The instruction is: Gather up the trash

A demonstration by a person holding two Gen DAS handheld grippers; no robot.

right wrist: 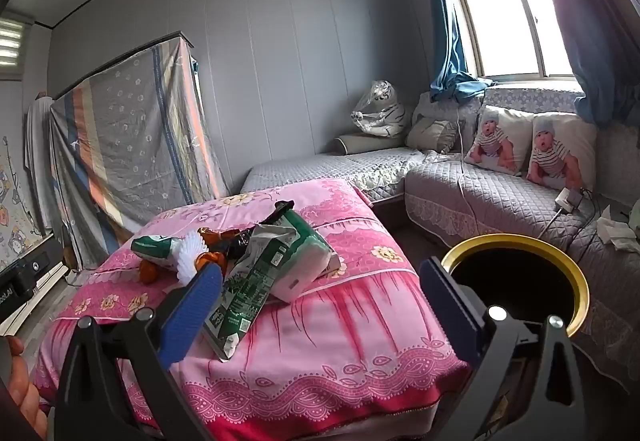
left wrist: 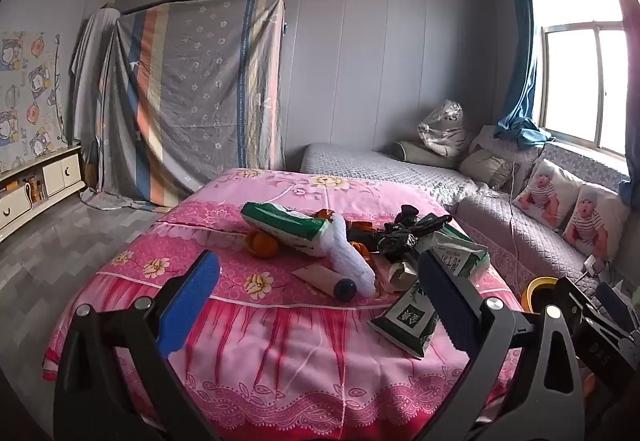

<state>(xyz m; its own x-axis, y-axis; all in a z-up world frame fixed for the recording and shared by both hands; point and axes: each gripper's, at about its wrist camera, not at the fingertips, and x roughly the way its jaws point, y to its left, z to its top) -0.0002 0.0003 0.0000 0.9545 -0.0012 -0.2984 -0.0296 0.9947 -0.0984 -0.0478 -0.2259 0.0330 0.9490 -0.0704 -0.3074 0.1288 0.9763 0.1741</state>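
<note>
A pile of trash lies on a table under a pink floral cloth (left wrist: 280, 353): a green-and-white tissue pack (left wrist: 284, 221), a white foam net (left wrist: 352, 257), orange peels (left wrist: 262, 244), a crumpled black bag (left wrist: 404, 231), a pink tube with a blue cap (left wrist: 326, 279) and a flattened green-and-white carton (left wrist: 412, 315). My left gripper (left wrist: 316, 305) is open and empty, above the table's near edge. My right gripper (right wrist: 320, 309) is open and empty; the carton (right wrist: 248, 293) lies just beyond its left finger. A black bin with a gold rim (right wrist: 520, 281) stands right of the table.
A grey quilted sofa (right wrist: 480, 197) with baby-print cushions (right wrist: 532, 149) runs along the right wall under the window. A cloth-draped wardrobe (left wrist: 192, 97) stands at the back. A low white cabinet (left wrist: 36, 185) is at the left. A charger and cables (right wrist: 568, 199) lie on the sofa.
</note>
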